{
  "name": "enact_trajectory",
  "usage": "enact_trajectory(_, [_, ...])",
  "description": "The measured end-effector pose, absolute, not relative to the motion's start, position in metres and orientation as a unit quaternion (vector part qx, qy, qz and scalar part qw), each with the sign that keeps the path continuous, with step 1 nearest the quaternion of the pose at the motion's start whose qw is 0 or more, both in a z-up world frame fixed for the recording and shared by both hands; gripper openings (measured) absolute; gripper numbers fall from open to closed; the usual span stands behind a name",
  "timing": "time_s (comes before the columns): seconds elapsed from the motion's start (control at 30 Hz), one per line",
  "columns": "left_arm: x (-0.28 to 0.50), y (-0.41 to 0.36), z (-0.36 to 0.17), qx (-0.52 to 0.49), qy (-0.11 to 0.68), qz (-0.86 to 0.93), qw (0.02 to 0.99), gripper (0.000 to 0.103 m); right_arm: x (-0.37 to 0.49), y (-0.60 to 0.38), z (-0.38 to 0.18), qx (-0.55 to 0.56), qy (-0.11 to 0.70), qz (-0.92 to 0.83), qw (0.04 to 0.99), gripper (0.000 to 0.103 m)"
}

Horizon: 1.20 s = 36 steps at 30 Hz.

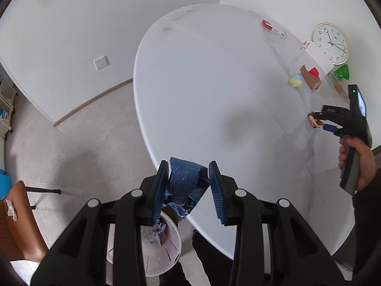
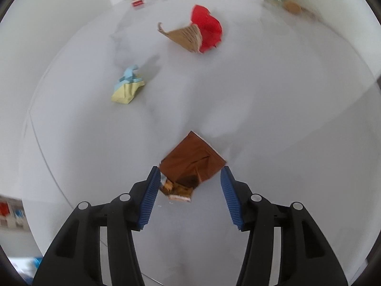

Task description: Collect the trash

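**Trash: wrapper between open pads, bin waiting below**

Brown wrapper [image 2: 193, 164] is lying on the desk [image 2: 285, 143], a corner pointing far, its long axis running near-left to far-right. Right tool [image 2: 190, 178] is straddling it, open, gripping nothing; closing across the crumpled near end looks wise. Left tool [image 1: 188, 178] is gaping around blue wrapper [image 1: 188, 181] above the white bin [image 1: 166, 257].

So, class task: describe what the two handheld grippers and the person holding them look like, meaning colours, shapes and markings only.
Both the left gripper and the right gripper have black angular linkage arms with round silver pivot pins and ribbed blue finger pads. Seen from the left wrist, the right gripper has a grey handle, small white lettering and a green light. The right hand is bare, with a dark sleeve.
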<state>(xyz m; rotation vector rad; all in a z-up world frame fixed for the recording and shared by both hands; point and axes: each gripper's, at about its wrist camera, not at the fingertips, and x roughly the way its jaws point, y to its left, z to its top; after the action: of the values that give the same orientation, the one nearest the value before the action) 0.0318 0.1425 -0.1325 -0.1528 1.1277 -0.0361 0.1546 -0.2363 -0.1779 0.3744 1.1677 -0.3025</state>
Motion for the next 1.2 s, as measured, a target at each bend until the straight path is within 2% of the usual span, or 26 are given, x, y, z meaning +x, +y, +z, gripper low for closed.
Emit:
enact_trajectory(0.13, [0.04, 0.131, -0.132, -0.069, 0.536, -0.025, 0.841, 0.035, 0.17, -0.234, -0.187, 0.191, 0.553, -0.132, 0.8, 0.052])
enact_trajectory(0.2, [0.042, 0.126, -0.131, -0.065, 0.537, -0.026, 0.841, 0.035, 0.176, -0.231, -0.187, 0.175, 0.55, -0.125, 0.807, 0.04])
enact_trajectory(0.23, [0.044, 0.124, -0.131, -0.064, 0.537, -0.026, 0.84, 0.035, 0.179, -0.23, -0.188, 0.163, 0.55, -0.121, 0.81, 0.028])
enact_trajectory(0.27, [0.045, 0.122, -0.131, -0.065, 0.538, -0.026, 0.84, 0.035, 0.181, -0.229, -0.188, 0.153, 0.551, -0.117, 0.812, 0.025])
enact_trajectory(0.57, [0.044, 0.121, -0.133, -0.073, 0.541, -0.024, 0.837, 0.035, 0.183, -0.219, -0.187, 0.117, 0.558, -0.055, 0.82, 0.022])
enact_trajectory(0.7, [0.032, 0.131, -0.13, -0.083, 0.537, -0.02, 0.839, 0.035, 0.165, -0.2, -0.165, 0.107, 0.552, -0.006, 0.827, 0.022])
enact_trajectory(0.97, [-0.029, 0.18, -0.144, -0.096, 0.549, 0.0, 0.83, 0.035, 0.081, -0.077, -0.118, 0.057, 0.556, 0.18, 0.81, 0.022])
enact_trajectory(1.17, [-0.077, 0.22, -0.198, -0.115, 0.592, 0.015, 0.797, 0.035, 0.02, 0.024, -0.122, 0.0, 0.574, 0.282, 0.769, 0.023])
enact_trajectory(1.2, [-0.085, 0.226, -0.211, -0.122, 0.6, 0.012, 0.791, 0.038, 0.015, 0.036, -0.123, -0.009, 0.576, 0.293, 0.763, 0.023])
